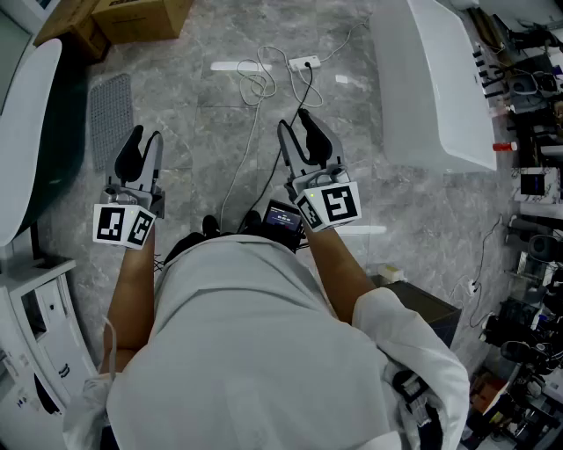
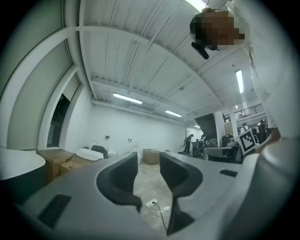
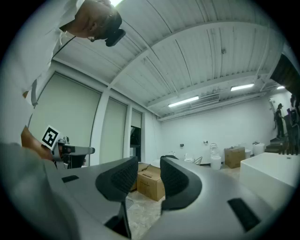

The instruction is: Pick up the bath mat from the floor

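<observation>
- Hovering is all both grippers do, so I judge the step in hand to be the approach to the bath mat (image 1: 110, 120), with no contact made yet.
- The left gripper (image 1: 143, 141) has its jaws parted with nothing between them (its own view shows only bare floor (image 1: 202, 167) and a power strip (image 2: 151, 203) through the gap).
- The right gripper (image 1: 295, 123) is likewise parted and empty; through its gap I see a cardboard box (image 3: 149, 182) well off.
- The bath mat lies flat on the floor at the far left, near the white tub (image 1: 22, 149), just beyond and left of the left gripper and well apart from the right one.
- Its long axis runs near to far: one short end points toward me, the other toward the cartons (image 1: 141, 16) at the far left.
- Next, I reckon, the left gripper must go left and down to the near short end, jaws straddling that edge, then close on it; a flat mat offers little lip, so a low, shallow angle seems called for.
</observation>
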The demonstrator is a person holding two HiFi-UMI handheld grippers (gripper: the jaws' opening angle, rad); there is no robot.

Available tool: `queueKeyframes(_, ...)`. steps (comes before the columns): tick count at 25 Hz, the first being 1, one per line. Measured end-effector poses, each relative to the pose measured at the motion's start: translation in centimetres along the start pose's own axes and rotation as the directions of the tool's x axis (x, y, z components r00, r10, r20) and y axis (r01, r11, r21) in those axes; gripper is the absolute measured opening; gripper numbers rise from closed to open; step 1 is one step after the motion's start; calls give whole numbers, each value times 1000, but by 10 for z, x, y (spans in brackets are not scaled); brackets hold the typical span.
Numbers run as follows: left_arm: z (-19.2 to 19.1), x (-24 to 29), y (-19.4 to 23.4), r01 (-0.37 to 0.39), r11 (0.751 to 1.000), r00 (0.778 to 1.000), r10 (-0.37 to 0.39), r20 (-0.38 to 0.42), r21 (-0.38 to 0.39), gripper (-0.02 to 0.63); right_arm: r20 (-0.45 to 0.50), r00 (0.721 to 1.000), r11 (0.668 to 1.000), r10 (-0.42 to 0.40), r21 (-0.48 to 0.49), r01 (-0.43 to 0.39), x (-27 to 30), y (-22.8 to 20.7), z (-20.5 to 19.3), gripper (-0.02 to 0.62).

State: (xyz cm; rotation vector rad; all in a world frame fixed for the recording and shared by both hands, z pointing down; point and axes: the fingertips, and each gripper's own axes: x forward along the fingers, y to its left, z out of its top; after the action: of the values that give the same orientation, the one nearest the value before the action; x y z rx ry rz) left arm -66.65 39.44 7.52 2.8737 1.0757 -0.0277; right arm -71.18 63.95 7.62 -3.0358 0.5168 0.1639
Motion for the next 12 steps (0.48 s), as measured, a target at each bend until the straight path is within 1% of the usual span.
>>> queueKeyframes(3,5,-4,1,1,1000,1000,-2,13,15,141,0,1000,1000,-4,-9,4,-2,2,-1,169)
queueKeyframes(6,6,-8,3,3,999,1000,-3,9,34,141,-1,1000,1000,-10,-6,10,-1,5,-1,169)
queueKeyframes(10,3,-16,9,-11,1000,1000,11,1,12,141,43,999,1000,6,15,-6,-2,11,4,170)
queueKeyframes(12,2,-16,9,-7,1000,1000,7,0,5,141,46,999,999,8,32,-9,-3,9,2,170)
